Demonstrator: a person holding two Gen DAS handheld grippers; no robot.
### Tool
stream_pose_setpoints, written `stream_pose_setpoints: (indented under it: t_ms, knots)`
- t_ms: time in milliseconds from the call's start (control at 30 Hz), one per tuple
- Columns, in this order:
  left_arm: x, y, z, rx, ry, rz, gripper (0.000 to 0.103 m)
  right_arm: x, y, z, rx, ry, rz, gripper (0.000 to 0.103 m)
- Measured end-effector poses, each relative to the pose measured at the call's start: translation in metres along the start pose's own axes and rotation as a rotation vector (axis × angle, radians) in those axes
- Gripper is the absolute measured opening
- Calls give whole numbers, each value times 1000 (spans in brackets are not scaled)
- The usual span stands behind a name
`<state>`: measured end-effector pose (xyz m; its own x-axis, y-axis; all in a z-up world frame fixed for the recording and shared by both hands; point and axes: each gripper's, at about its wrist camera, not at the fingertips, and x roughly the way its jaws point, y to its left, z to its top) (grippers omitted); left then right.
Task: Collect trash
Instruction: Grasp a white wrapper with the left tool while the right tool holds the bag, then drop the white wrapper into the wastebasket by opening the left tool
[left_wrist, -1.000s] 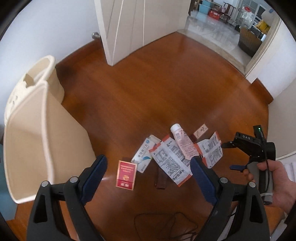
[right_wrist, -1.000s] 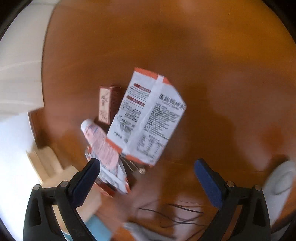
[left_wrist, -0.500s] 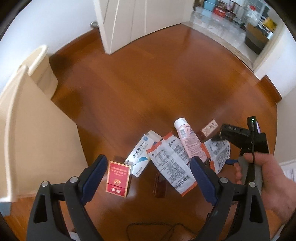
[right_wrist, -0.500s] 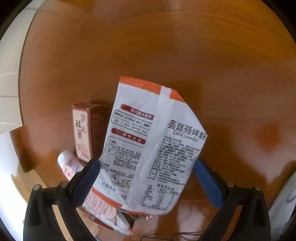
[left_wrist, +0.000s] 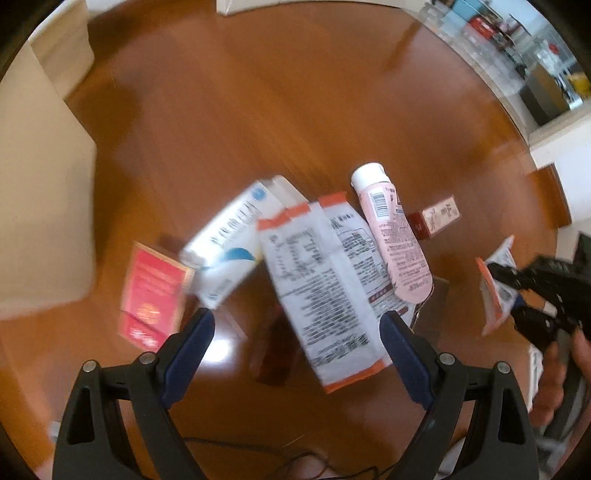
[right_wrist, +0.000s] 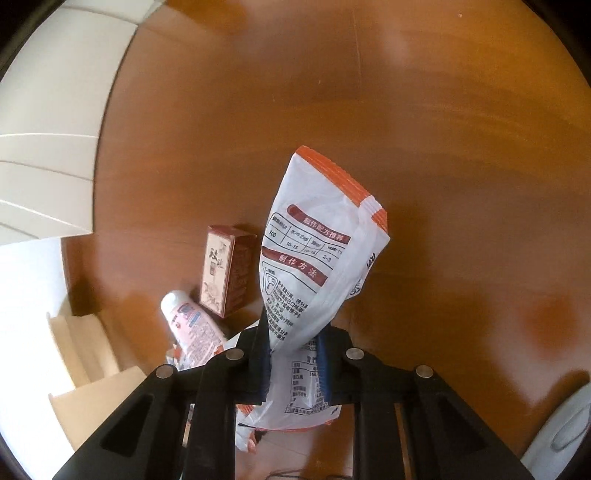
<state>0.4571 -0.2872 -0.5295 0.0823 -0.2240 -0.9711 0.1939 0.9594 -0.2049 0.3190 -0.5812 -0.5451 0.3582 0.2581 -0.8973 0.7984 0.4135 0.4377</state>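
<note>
- A cream bin (left_wrist: 40, 206) stands on the wooden floor (left_wrist: 280, 110) at the far left of the left wrist view.
- Just right of it lies a red packet (left_wrist: 153, 291), and next to that a white and blue box (left_wrist: 231, 243) lying at a slant.
- The left gripper (left_wrist: 297, 334) hangs above the litter with its blue fingers (left_wrist: 188, 350) spread wide, holding nothing.
- Between those fingers lies a white pouch with orange ends (left_wrist: 325, 288), partly under a pink tube (left_wrist: 393, 236) with a white cap.
- A small brown box (left_wrist: 437, 218) sits just right of the tube.
- At the right edge, the right gripper (right_wrist: 293, 363) has its fingers pressed together on a second white and orange pouch (right_wrist: 314, 266), which is lifted off the floor and sticks up from the grip.
- In the right wrist view, the brown box and tube lie on the floor left of this pouch.
</note>
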Motion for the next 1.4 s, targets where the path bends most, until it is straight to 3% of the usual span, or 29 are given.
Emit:
stream_pose_setpoints:
  t_ms: [133, 267, 300, 333, 367, 433, 633, 733, 1100, 1267, 1400]
  knots:
    - [25, 6, 9, -95, 42, -62, 91, -8, -4, -5, -46, -5, 12, 20]
    - [38, 4, 18, -94, 38, -81, 91, -3, -9, 10, -60, -7, 17, 20]
    - [39, 3, 21, -84, 24, -82, 76, -2, -10, 11, -64, -7, 13, 20]
    - [41, 1, 24, -73, 26, -59, 51, 8, -4, 10, -61, -5, 11, 20]
    - [44, 0, 25, -70, 38, -50, 50, 8, -7, 9, -58, -3, 11, 20]
    - [46, -2, 28, -66, 37, -66, 40, 8, -10, 9, -59, -11, 2, 21]
    - [17, -7, 29, -19, -38, -92, 14, 7, -11, 9, -48, -31, -26, 21]
    - [-1, -11, 29, 0, -66, -95, 7, -2, -5, 8, -71, -43, -33, 21]
    - [-96, -7, 29, 28, -191, -70, 6, -76, 42, -9, -217, -108, -54, 21]
    - [-186, 2, 26, 68, -323, 17, 7, -130, 73, -26, -276, -158, -34, 21]
    - [-260, 31, 24, 67, -424, 62, 6, -177, 102, -49, -348, -206, -10, 21]
